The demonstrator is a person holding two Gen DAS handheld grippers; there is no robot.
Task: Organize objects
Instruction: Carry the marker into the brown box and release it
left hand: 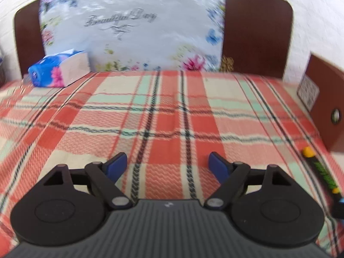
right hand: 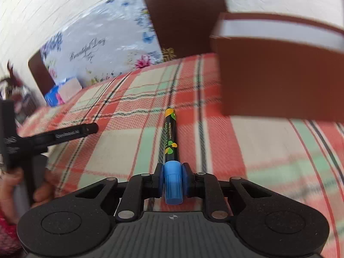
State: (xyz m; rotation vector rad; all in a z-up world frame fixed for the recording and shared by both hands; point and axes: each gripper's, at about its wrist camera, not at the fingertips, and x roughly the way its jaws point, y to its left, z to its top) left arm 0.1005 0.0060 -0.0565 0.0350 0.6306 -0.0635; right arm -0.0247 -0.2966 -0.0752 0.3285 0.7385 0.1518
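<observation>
My right gripper [right hand: 172, 175] is shut on a black chalk marker [right hand: 170, 137] with a blue cap and a yellow tip. It holds the marker by the cap, pointing forward over the plaid cloth toward a brown box [right hand: 277, 73]. The marker also shows at the right edge of the left wrist view [left hand: 322, 172]. My left gripper [left hand: 166, 164] is open and empty above the plaid cloth, its blue pads wide apart. The brown box also shows at the right of the left wrist view [left hand: 324, 105].
A blue floral tissue pack [left hand: 58, 69] lies at the far left of the red, green and cream plaid cloth [left hand: 163, 111]. A floral pillow [left hand: 133, 25] leans on a brown headboard [left hand: 255, 30]. The left gripper shows at the left of the right wrist view [right hand: 71, 134].
</observation>
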